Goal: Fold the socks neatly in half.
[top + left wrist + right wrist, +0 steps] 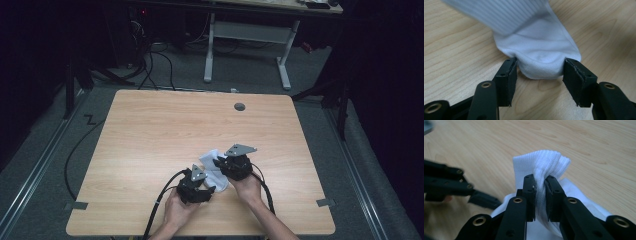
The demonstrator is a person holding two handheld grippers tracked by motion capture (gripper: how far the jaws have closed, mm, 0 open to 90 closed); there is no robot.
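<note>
A white sock (211, 159) lies on the wooden table (165, 125), near its front edge. In the left gripper view the sock's smooth toe end (536, 47) sits between the jaws of my left gripper (540, 72). Both pads touch its sides and the fabric bunches between them. My right gripper (540, 185) is shut on the ribbed cuff (544, 161), which is folded up and lifted above the rest of the sock. From above, the left gripper (211, 189) and right gripper (220, 162) meet at the sock, one hand behind each.
A round grey cable port (239, 106) sits near the table's far edge. Black cables (160, 200) trail off the front. A white desk frame (247, 35) and floor cables stand beyond the table. The left gripper's black body (456, 186) shows at the left of the right gripper view.
</note>
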